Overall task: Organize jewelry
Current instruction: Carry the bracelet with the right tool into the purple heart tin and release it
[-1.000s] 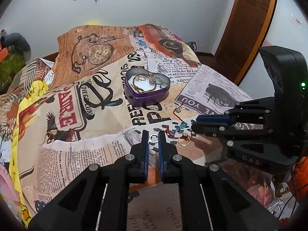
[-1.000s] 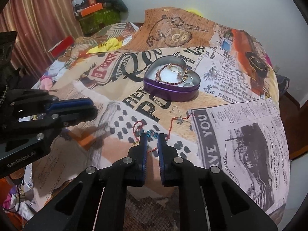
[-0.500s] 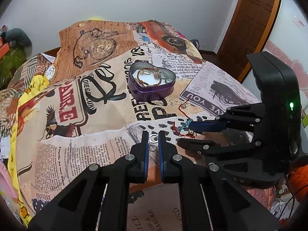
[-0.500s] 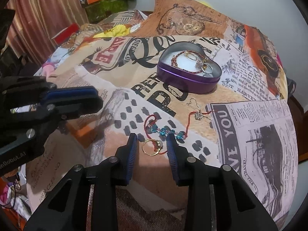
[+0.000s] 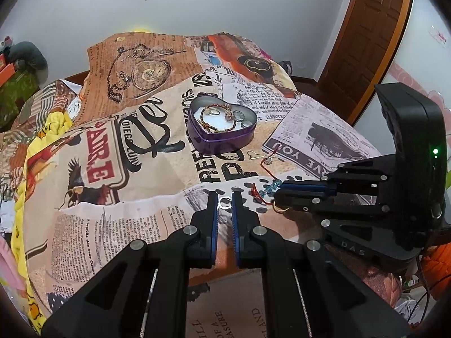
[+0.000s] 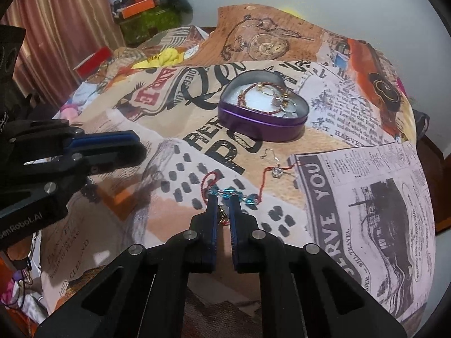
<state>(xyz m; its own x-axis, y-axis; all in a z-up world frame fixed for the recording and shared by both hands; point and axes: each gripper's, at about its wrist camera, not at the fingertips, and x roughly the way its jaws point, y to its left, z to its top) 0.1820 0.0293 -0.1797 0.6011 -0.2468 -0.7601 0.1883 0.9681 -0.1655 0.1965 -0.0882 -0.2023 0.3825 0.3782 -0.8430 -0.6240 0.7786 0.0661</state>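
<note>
Left wrist view: printed newspaper-pattern cloth (image 5: pixel 157 152) covering the surface; brown door (image 5: pixel 363 42) upper right. Purple heart-shaped tin (image 5: pixel 222 126) at centre, open, holding a beaded bracelet (image 5: pixel 217 121) and rings. Left claw (image 5: pixel 224 201) at lower centre, clenched on a small silver ring (image 5: pixel 225 201). Right claw (image 5: pixel 277 200) entering from the right, tips over a gold ring (image 5: pixel 280 209), beside a red cord with blue beads (image 5: pixel 270 187).

Right wrist view: curtain (image 6: pixel 56 28) upper left. Same tin (image 6: pixel 265 112) upper centre; hook earring (image 6: pixel 269 155) just below. Right claw (image 6: pixel 221 205) nearly closed around the gold ring (image 6: pixel 222 213), touching the blue-beaded cord (image 6: pixel 231 193). Left claw (image 6: pixel 135 149) at left.
</note>
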